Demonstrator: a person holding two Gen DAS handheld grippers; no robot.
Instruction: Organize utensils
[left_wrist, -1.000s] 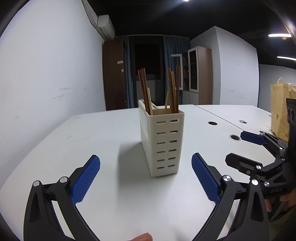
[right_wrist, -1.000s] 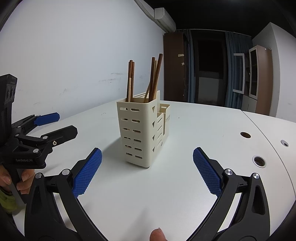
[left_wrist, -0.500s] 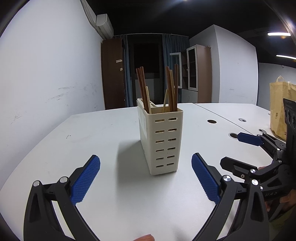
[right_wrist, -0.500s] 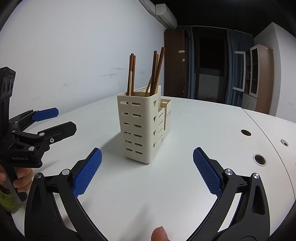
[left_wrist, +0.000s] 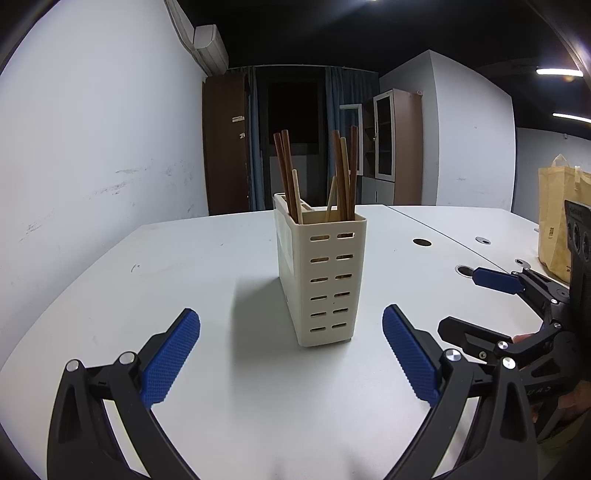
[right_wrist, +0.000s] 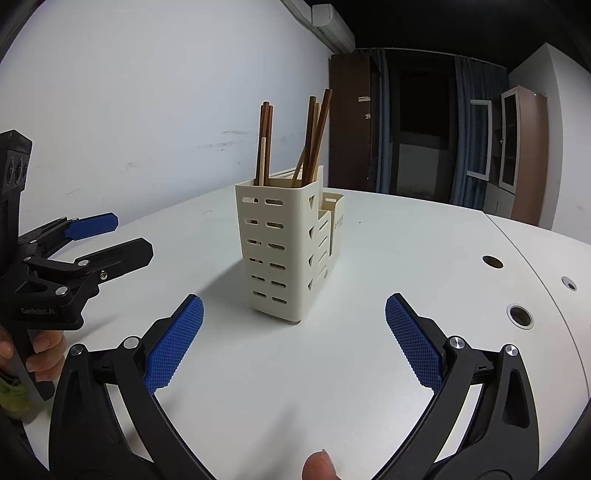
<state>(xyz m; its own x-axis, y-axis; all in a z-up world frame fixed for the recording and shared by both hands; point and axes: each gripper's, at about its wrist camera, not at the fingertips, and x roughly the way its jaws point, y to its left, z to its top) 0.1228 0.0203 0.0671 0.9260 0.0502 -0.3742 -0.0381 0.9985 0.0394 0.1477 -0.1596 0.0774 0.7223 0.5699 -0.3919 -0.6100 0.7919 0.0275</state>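
The cream utensil holder (left_wrist: 320, 277) stands upright on the white surface (left_wrist: 184, 266), chopsticks (left_wrist: 343, 177) leaning inside it. Ahead of both, untouched: the left hand-held gripper (left_wrist: 291, 358) and the right hand-held gripper (right_wrist: 293, 343) each gape wide, empty

Left gripper (left_wrist: 291, 354) held low and level, jaws spread wide, blue pads (left_wrist: 170, 360) facing inward, nothing between them. Right gripper (right_wrist: 293, 345) likewise level, jaws wide apart and empty. Seen from the right wrist, left gripper (right_wrist: 110, 236) off to the side, bare fingers (right_wrist: 44, 350) wrapped around its handle. A thumb tip (right_wrist: 319, 465) at the bottom edge.
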